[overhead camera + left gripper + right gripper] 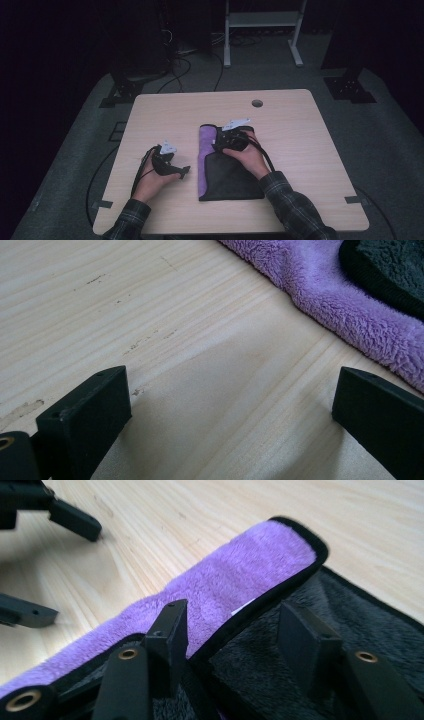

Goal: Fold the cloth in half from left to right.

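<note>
The right gripper (235,630) stood with its two black jaws part-way apart, straddling the black-piped edge of a folded cloth (240,580); the pads pressed on nothing, and the cloth's edge ran up between them. The left gripper (230,410) had its jaws spread wide over bare wood, with nothing between them and the cloth just beyond its right jaw. In the right gripper view the cloth showed a purple plush band, soft and short-piled, bordered by a narrow black binding that curved round a rounded corner, and beside that band lay a darker charcoal fleece face with a coarser nap; a small white sliver peeped from under the binding, though what it was could not be told. From the high view the cloth (227,165) lay flat near the middle of the table (300,150), a neat upright rectangle whose long axis ran from the person's side toward the far edge, with the purple band down its left side and the dark face covering the rest. The right gripper (231,141) sat over its far end, and the left gripper (181,172) rested on the wood just left of the cloth, pointing toward it. The table was pale, straight-grained wood with rounded corners, faint scuffs, and a small round hole (257,103) near its far edge. Plaid sleeves (292,200) covered both forearms.
</note>
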Motion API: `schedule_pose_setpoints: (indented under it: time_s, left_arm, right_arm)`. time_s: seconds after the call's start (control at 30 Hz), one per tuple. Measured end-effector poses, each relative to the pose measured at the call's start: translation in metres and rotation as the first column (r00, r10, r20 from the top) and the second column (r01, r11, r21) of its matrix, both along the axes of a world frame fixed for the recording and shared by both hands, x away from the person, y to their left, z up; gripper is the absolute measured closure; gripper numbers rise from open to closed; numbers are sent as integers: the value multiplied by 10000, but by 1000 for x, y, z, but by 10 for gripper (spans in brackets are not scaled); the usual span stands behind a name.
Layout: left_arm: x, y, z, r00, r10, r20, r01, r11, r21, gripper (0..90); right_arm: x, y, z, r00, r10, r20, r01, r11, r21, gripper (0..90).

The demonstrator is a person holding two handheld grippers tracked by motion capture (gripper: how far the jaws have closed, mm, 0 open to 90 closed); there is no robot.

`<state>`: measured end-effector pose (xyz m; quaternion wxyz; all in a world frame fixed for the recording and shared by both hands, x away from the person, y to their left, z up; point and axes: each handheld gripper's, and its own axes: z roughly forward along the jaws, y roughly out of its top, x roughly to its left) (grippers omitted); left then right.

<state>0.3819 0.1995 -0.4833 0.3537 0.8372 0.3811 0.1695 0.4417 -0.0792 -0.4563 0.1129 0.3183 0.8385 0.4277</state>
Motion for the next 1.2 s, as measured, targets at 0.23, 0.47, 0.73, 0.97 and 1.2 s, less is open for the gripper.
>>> schedule_pose_setpoints:
  time_s: [0.23, 0.47, 0.73, 0.97, 1.2]
  left_arm:
    - [0, 0, 0, 10000, 2, 2, -2, 10000, -3, 12]
    - [0, 0, 0, 10000, 0, 1, 0, 10000, -3, 12]
    - [0, 0, 0, 10000, -35, 7, 35, 10000, 60, 12]
    - [0, 0, 0, 10000, -47, 7, 47, 10000, 64, 13]
    - [0, 0, 0, 10000, -39, -1, 39, 10000, 48, 13]
  right_arm:
    - [-2, 11, -14, 9998, 100, 196, -81, 9956, -929, 448]
    - [1, 2, -11, 9997, -121, 194, 140, 9951, -981, 751]
    - [6, -13, 1, 9988, -446, 183, 451, 9986, -275, 822]
    - [17, -30, 14, 9952, -932, 290, 935, 9956, -112, 840]
    - [32, -51, 28, 9868, -1587, 309, 1588, 9873, -2, 843]
